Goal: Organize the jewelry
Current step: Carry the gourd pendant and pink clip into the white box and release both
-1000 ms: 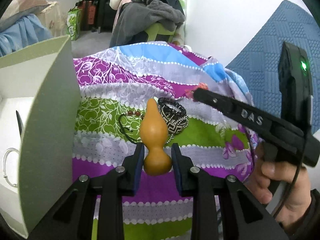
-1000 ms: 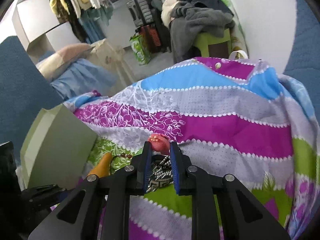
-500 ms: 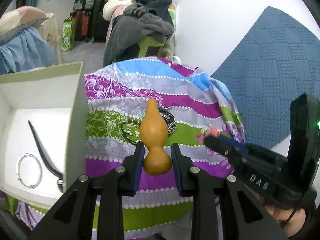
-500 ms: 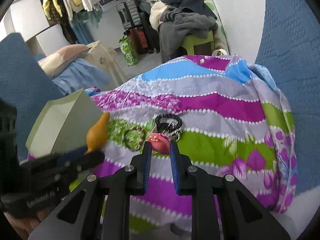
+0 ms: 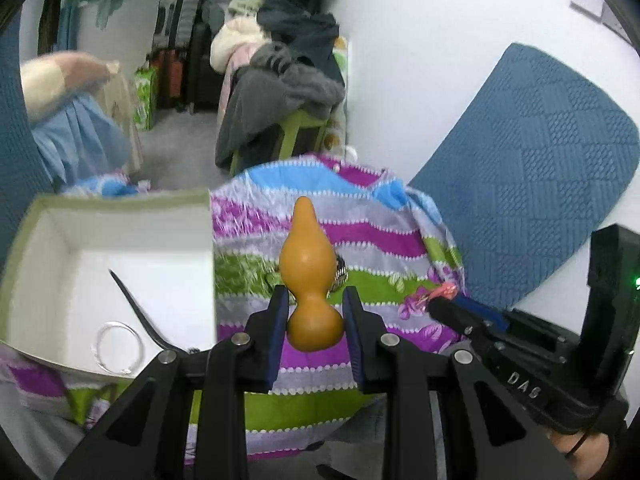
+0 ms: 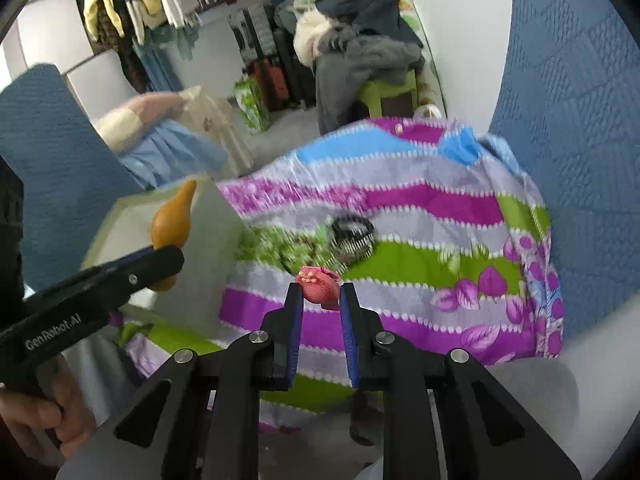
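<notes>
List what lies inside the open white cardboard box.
Inside the open white cardboard box, a thin silver bangle and a dark slender curved piece lie on its floor. The near wall and left gripper hide the near corner.

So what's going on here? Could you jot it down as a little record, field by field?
left gripper: shut on orange gourd
right gripper: shut on pink ornament
box: open, white inside, on striped cloth
in box: silver bangle, dark stick
on cloth: black-and-white bracelets, blurred
</notes>
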